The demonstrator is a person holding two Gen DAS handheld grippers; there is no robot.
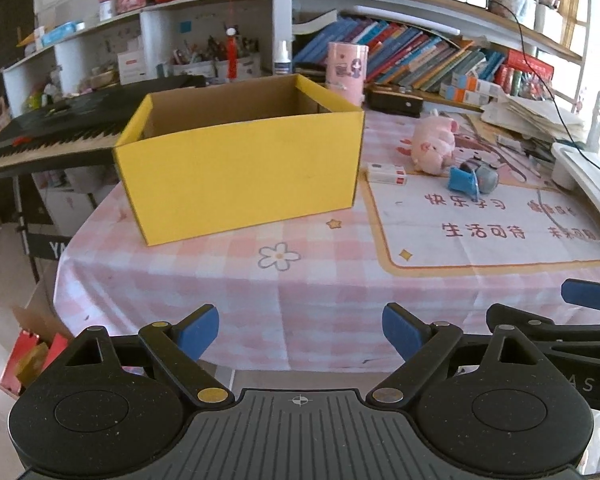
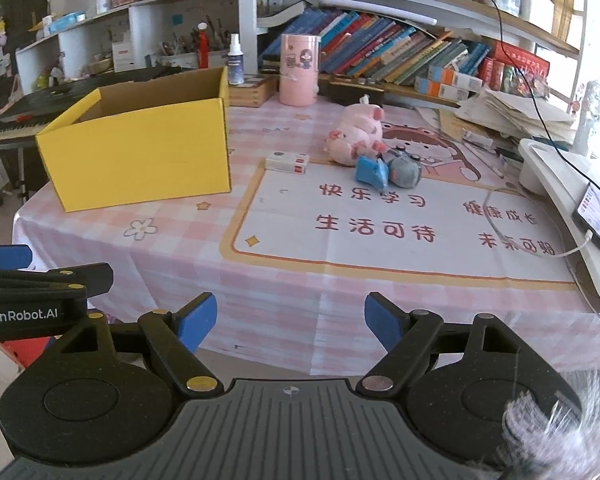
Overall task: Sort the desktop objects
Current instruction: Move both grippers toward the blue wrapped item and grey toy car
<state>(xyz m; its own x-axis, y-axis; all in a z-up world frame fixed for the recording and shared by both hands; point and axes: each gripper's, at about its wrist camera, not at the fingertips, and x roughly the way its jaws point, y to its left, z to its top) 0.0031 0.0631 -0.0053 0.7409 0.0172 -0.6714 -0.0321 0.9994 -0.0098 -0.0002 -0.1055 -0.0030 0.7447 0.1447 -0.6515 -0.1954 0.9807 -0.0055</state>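
Note:
An open yellow cardboard box (image 1: 240, 172) (image 2: 140, 160) stands on the left of the pink checked table. To its right lie a small white and red carton (image 1: 386, 173) (image 2: 287, 162), a pink plush pig (image 1: 434, 142) (image 2: 356, 136) and a blue and grey toy (image 1: 472, 178) (image 2: 388, 170). My left gripper (image 1: 300, 334) hangs open over the table's near edge, nothing between its blue pads. My right gripper (image 2: 290, 322) is open too and holds nothing, close beside the left one.
A pink cylindrical holder (image 2: 298, 70) and a spray bottle (image 2: 235, 60) stand behind the box. Book shelves fill the back. A paper stack (image 2: 516, 114), a white stand with a phone (image 2: 596, 216) and its cable sit at the right. A keyboard piano (image 1: 48, 136) is left of the table.

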